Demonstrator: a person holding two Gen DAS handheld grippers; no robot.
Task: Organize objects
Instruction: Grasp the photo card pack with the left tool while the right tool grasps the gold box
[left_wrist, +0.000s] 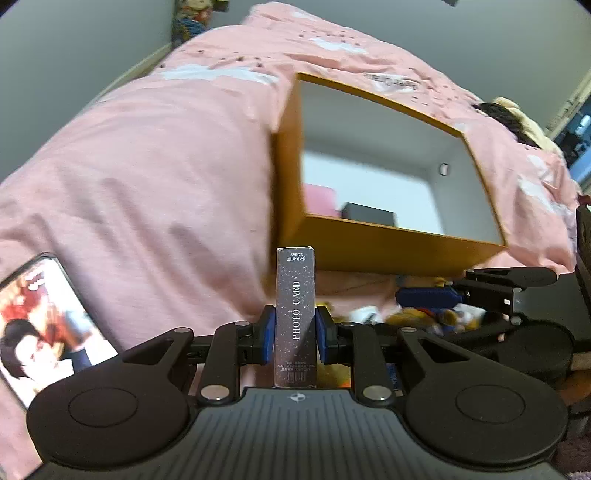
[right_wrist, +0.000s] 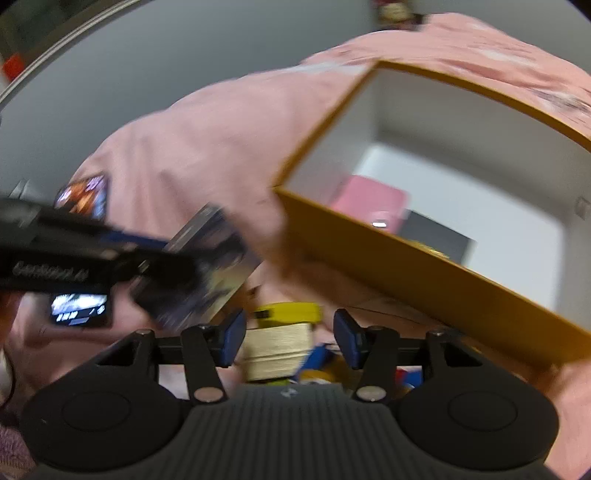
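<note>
My left claw (left_wrist: 295, 328) clamps the card box (left_wrist: 295, 317) upright, lifted over the pink bedding (left_wrist: 147, 184), near the orange box (left_wrist: 369, 247). Right claw (right_wrist: 290, 338) is wide, nothing gripped, w/ a card stack (right_wrist: 277, 350) between its fingers.

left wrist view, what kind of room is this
Most likely a bedroom: a rumpled pink quilt covers what looks like a bed, a yellow storage box sits on it, and a plush toy lies at the far end.

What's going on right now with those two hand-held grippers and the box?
Left hand-held gripper clamped on photo card box. Right hand-held gripper open, over a card stack. Orange box ahead, path clear.
</note>
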